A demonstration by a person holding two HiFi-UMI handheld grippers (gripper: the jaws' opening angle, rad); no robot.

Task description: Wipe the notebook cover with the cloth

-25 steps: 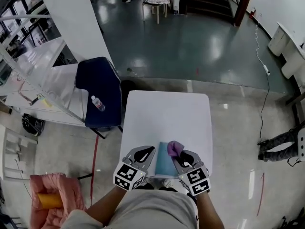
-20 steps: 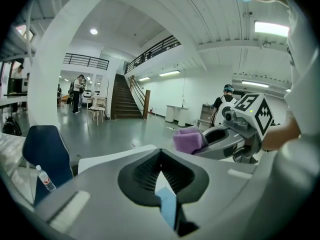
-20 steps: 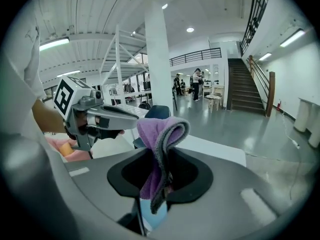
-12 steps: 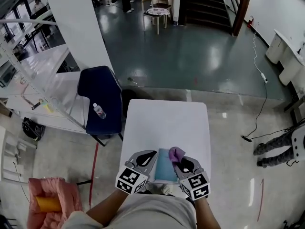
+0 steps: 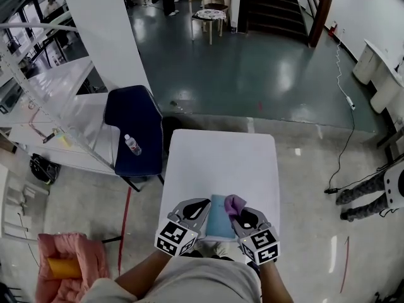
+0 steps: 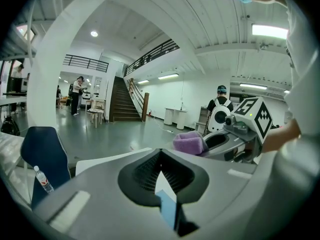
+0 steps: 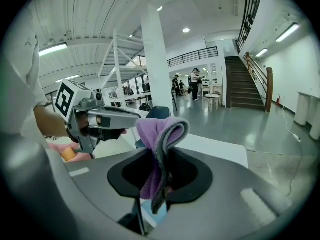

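Note:
A light blue notebook (image 5: pixel 218 221) lies flat at the near edge of the white table (image 5: pixel 221 156). My right gripper (image 5: pixel 235 211) is shut on a purple cloth (image 5: pixel 235 202), which bunches up over the notebook's far right corner. In the right gripper view the cloth (image 7: pixel 160 139) hangs folded between the jaws, with the notebook (image 7: pixel 156 214) below. My left gripper (image 5: pixel 200 203) rests by the notebook's left edge, jaws together with nothing between them. Its own view shows the notebook (image 6: pixel 167 209) through the slit beneath the jaws, and the cloth (image 6: pixel 190 141) to the right.
A dark blue chair (image 5: pixel 132 131) with a plastic bottle (image 5: pixel 132 145) on its seat stands left of the table. Pink fabric (image 5: pixel 63 264) lies on the floor at the near left. A cable (image 5: pixel 344 144) runs over the floor on the right.
The head view has shifted a little. Both grippers stay at the notebook's near end, and the cloth has drifted slightly over its right side.

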